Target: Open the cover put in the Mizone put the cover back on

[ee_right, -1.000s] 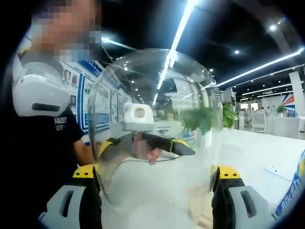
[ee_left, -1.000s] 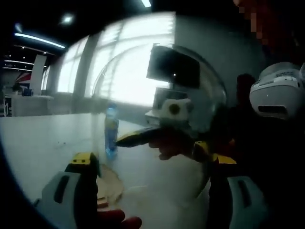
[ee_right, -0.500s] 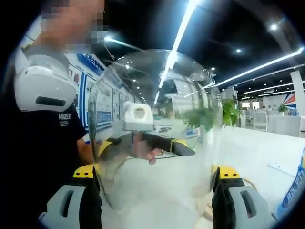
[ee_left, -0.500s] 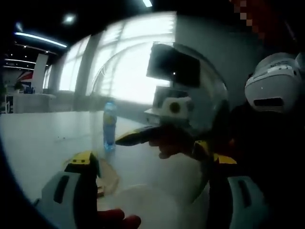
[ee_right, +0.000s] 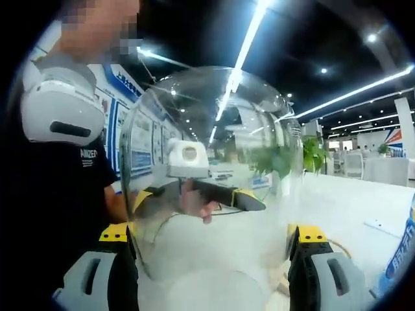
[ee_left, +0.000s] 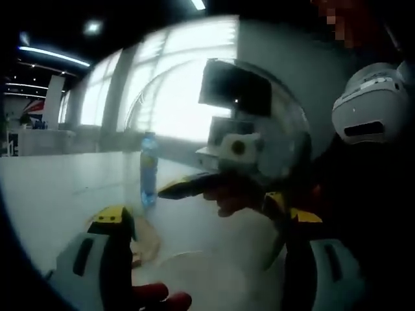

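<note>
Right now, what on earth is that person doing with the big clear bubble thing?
A person holds a two-jaw gripper in each hand, and both clamp a clear dome cover, lifted above a white table. The left gripper and right gripper grip opposite sides. The Mizone bottle stands upright on the table, not yet covered.

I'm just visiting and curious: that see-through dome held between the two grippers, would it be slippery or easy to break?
Probably slippery: the clear dome cover looks smooth and glossy, mirroring ceiling lights. It seems rigid, keeping its round shape between the right gripper jaws. Likely light, thin plastic that might crack if squeezed.
</note>
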Demonstrator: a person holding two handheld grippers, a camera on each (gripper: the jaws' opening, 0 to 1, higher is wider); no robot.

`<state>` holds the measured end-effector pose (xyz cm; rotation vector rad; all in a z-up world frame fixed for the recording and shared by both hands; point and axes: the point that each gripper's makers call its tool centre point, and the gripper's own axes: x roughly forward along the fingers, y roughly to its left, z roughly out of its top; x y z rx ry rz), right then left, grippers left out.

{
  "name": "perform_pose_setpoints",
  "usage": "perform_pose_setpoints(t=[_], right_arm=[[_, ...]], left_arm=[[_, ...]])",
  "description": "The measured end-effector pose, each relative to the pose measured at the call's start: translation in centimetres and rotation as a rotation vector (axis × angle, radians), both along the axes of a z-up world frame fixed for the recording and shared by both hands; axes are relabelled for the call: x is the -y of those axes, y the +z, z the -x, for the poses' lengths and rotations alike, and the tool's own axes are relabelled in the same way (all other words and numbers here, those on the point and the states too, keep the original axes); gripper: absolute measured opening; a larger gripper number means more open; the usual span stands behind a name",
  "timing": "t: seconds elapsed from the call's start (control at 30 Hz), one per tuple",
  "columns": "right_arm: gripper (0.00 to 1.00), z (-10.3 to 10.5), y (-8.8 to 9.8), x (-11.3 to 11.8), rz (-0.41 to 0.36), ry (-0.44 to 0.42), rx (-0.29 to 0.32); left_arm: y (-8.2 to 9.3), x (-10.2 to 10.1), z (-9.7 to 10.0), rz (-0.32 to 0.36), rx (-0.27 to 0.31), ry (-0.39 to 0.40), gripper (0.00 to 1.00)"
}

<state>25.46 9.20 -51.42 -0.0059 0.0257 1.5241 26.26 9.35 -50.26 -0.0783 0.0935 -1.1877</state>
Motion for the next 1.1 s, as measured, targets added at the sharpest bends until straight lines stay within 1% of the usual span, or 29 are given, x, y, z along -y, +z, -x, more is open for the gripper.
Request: perform_pose_setpoints(t=[0.03,0.07,0.1,0.37,0.47,0.57,0.63,0.67,0.7,0.73,0.77,0.8,0.9,1.0,1.1], right_arm=[[0.9,0.1,-0.1,0.0,0.0,0.0,0.016],[0.9,0.1,0.1,0.1,-0.011,0.0,0.002],[0.9,0.0,0.1,0.1,-0.013,-0.002,0.008],[0.9,-0.2,0.4,0.4,-0.059,0.001,0.005],[0.9,-0.3,0.5,0.5,-0.064,0.005,0.004],[0.9,-0.1,0.5,0.5,-0.056,0.005,0.004],[0.9,-0.3,0.4,0.6,-0.049,0.002,0.003],[0.9,-0.1,0.4,1.0,-0.047,0.014,-0.053],[0.9,-0.2,0.6,1.3,-0.063,0.017,-0.102],[0.9,-0.4,1.0,1.5,-0.086,0.014,-0.133],[0.9,-0.9,1.3,1.7,-0.105,-0.005,-0.149],[0.9,-0.7,1.1,1.8,-0.086,0.003,-0.127],[0.9,-0.9,0.7,2.3,-0.066,-0.03,-0.09],[0.9,-0.7,0.1,2.7,-0.06,-0.048,-0.094],[0.9,-0.4,-0.4,3.2,-0.052,-0.046,-0.072]], left_arm=[[-0.2,0.1,0.1,-0.013,0.008,-0.004,0.85],[0.0,0.1,0.0,-0.001,0.016,0.001,0.85],[0.0,0.1,0.1,-0.007,0.013,-0.002,0.85],[0.0,0.1,0.3,0.013,0.023,0.014,0.85],[0.0,0.0,0.4,0.028,0.027,0.022,0.85],[0.2,-0.1,0.7,0.028,0.027,0.032,0.84],[0.3,-0.5,0.9,0.029,0.032,0.037,0.82],[0.3,-0.6,0.9,0.028,0.033,0.04,0.81],[0.4,-0.8,1.0,0.026,0.032,0.044,0.8],[0.4,-0.9,1.0,0.025,0.032,0.048,0.8],[0.4,-0.9,1.0,0.026,0.032,0.052,0.79],[0.3,-1.0,1.0,0.027,0.033,0.054,0.79],[0.4,-1.2,1.0,0.032,0.033,0.055,0.78],[0.4,-1.5,1.1,0.04,0.037,0.066,0.77],[0.5,-1.8,1.3,0.046,0.04,0.089,0.76]])
